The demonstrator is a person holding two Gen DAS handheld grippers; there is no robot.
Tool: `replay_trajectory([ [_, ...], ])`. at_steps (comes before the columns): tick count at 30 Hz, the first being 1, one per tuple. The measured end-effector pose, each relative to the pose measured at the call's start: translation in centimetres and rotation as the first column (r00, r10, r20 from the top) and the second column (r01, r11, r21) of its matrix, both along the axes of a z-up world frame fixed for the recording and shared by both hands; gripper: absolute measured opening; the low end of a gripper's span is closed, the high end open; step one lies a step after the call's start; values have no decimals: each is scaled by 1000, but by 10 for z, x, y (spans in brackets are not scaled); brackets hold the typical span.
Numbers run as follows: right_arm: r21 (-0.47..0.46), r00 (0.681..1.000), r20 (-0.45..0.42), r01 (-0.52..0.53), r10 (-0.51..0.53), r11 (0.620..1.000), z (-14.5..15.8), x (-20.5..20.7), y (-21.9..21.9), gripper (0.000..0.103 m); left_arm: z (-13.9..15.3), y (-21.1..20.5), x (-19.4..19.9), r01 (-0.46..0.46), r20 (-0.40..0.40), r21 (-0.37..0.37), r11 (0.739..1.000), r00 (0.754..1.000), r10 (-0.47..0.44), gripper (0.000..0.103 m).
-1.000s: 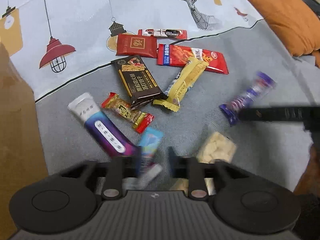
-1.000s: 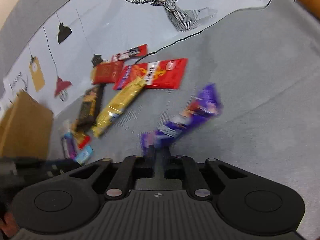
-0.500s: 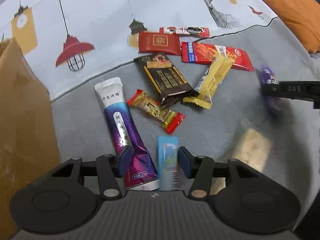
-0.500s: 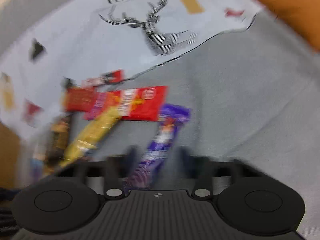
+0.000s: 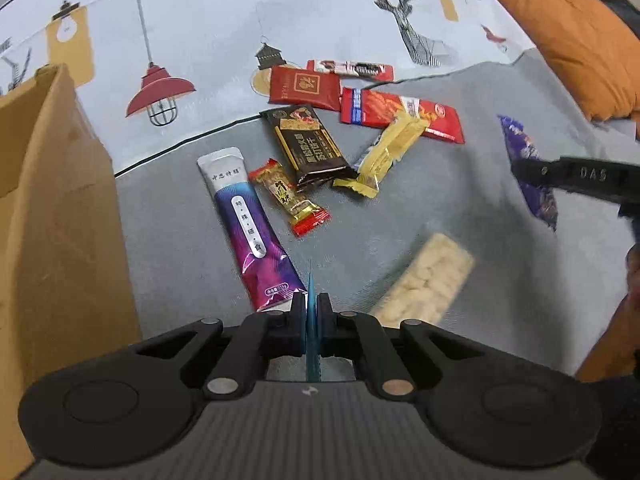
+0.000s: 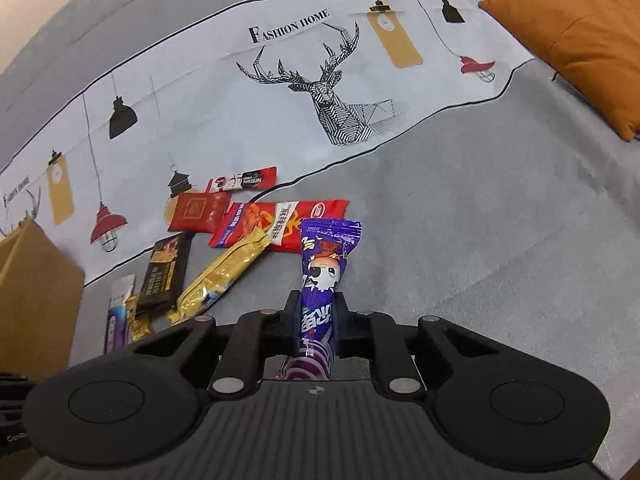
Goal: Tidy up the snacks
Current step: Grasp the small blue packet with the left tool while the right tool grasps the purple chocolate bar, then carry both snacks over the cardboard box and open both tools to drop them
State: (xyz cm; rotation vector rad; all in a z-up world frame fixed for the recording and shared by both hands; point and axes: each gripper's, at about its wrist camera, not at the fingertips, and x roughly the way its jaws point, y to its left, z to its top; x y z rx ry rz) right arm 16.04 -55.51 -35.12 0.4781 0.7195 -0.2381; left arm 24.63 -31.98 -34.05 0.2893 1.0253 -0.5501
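My left gripper point(image 5: 311, 305) is shut on a thin blue packet point(image 5: 311, 328), seen edge-on, held above the grey cover. My right gripper point(image 6: 317, 305) is shut on a purple snack bar point(image 6: 326, 264) that sticks forward; the bar also shows in the left wrist view point(image 5: 528, 168) at the right. On the cover lie a white-purple sachet point(image 5: 248, 224), a small red-gold bar point(image 5: 288, 196), a dark chocolate bar point(image 5: 308, 146), a yellow bar point(image 5: 390, 152), several red packets point(image 5: 400, 114) and a pale cracker pack point(image 5: 428, 280).
A cardboard box point(image 5: 48, 216) stands at the left; it also shows in the right wrist view point(image 6: 36, 292). An orange cushion point(image 5: 580, 48) lies at the far right. A printed cloth with deer and lamps point(image 6: 320, 92) covers the back.
My left gripper closed on the blue packet and lifted it edge-on. My right gripper closed on the purple bar, now held straight forward.
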Motion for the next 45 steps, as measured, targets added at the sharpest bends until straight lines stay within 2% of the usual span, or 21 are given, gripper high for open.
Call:
replay_trajectory([
  [6,101,995,70,-72,65,992,16,-10,8,15,45,6,-14,-6,59,-21,1000,998,7,5],
  [9,169,993,78,-104,92,980,19,-19,29,15,73,18,-27,-10,101,-46,999,995,15,5],
  [12,175,991,85,-119,105,977,30,-26,56,15,97,36,-41,-41,127,-79,996,991,51,5],
  [14,162,988,102,-135,119,977,44,-32,76,15,111,51,-52,-58,146,-102,993,987,72,5],
  [17,219,979,173,-148,111,964,74,-51,105,15,130,78,-68,-92,166,-139,986,979,115,5],
  [22,156,944,261,-248,203,956,124,-78,171,15,158,120,-87,-131,190,-193,972,967,168,5],
  [24,141,952,252,-215,175,966,142,-82,187,15,171,136,-93,-146,206,-221,964,960,192,5],
  [27,159,921,300,-306,249,939,165,-82,210,15,191,162,-102,-161,242,-260,952,944,226,5],
  [31,96,878,369,-362,304,927,203,-87,241,15,223,197,-116,-176,326,-304,936,904,276,5],
  [34,49,836,431,-397,339,917,231,-93,262,15,245,221,-127,-173,365,-356,919,879,307,5],
  [37,7,790,491,-426,368,905,255,-100,282,15,255,239,-139,-164,407,-374,913,855,321,5],
  [41,-67,748,519,-447,414,892,262,-106,300,15,258,252,-145,-176,444,-376,910,828,343,5],
  [43,-119,735,504,-461,453,880,257,-103,308,15,253,255,-144,-182,473,-360,915,810,347,5],
  [45,-122,721,497,-492,482,862,247,-97,315,15,244,257,-140,-195,482,-341,920,804,349,5],
])
